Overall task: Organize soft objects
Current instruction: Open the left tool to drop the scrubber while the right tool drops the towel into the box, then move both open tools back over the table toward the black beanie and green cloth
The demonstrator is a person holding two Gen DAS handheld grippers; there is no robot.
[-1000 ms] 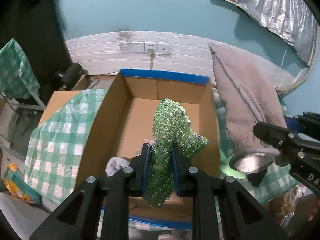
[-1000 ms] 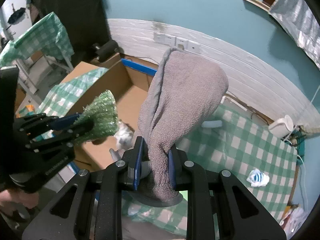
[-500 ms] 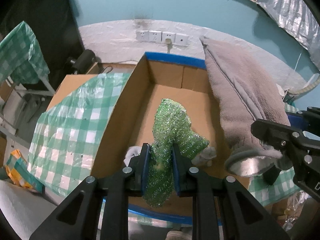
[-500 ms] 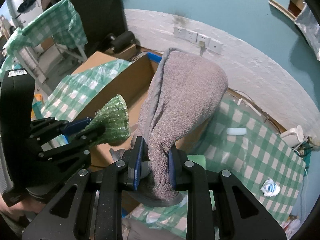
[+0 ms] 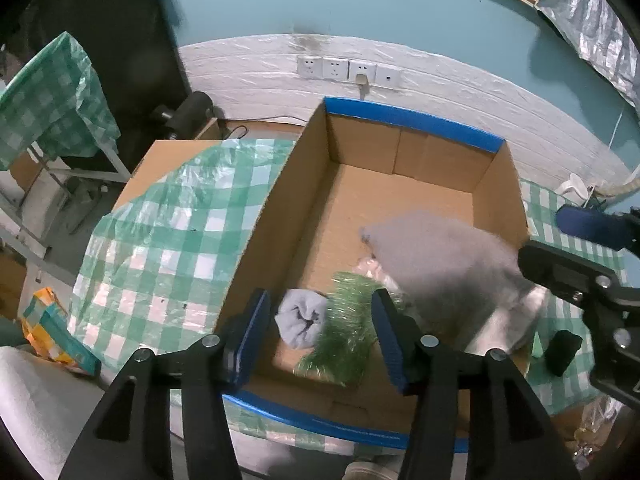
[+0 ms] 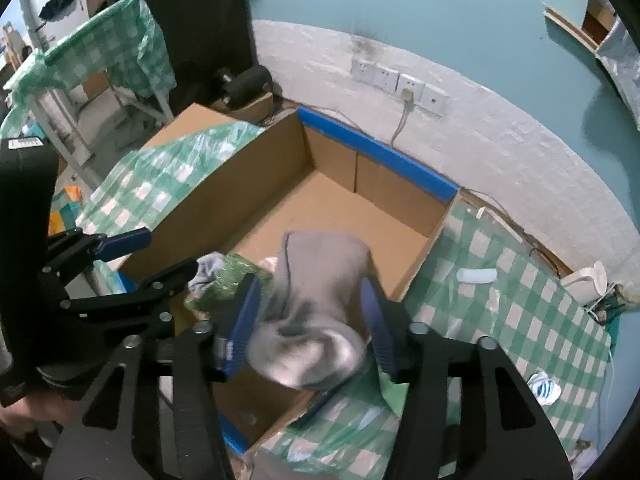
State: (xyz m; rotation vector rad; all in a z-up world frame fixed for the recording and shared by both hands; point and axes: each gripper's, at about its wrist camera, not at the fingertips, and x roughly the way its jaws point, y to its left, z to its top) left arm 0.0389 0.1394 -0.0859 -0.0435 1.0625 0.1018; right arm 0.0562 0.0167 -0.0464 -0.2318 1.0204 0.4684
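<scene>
An open cardboard box (image 5: 280, 208) with blue tape on its rim stands below both grippers; it also shows in the right wrist view (image 6: 224, 204). My left gripper (image 5: 318, 334) is open above the box's near end. The sparkly green cloth (image 5: 344, 340) lies blurred in the box beside a rolled grey sock (image 5: 300, 320). My right gripper (image 6: 310, 322) is open. The grey towel (image 6: 320, 304) is blurred between its fingers, dropping over the box's near right edge; it also shows in the left wrist view (image 5: 444, 268).
A green checked cloth (image 6: 520, 320) covers the table right of the box, with a white tube (image 6: 476, 276) and a blue-striped sock (image 6: 544, 388) on it. Another checked cloth (image 5: 168, 232) lies left of the box. Wall sockets (image 5: 348, 70) are behind.
Both grippers have opened. The green cloth has fallen from the left gripper into the box. The grey towel has slipped from the right gripper and is dropping at the box's edge.
</scene>
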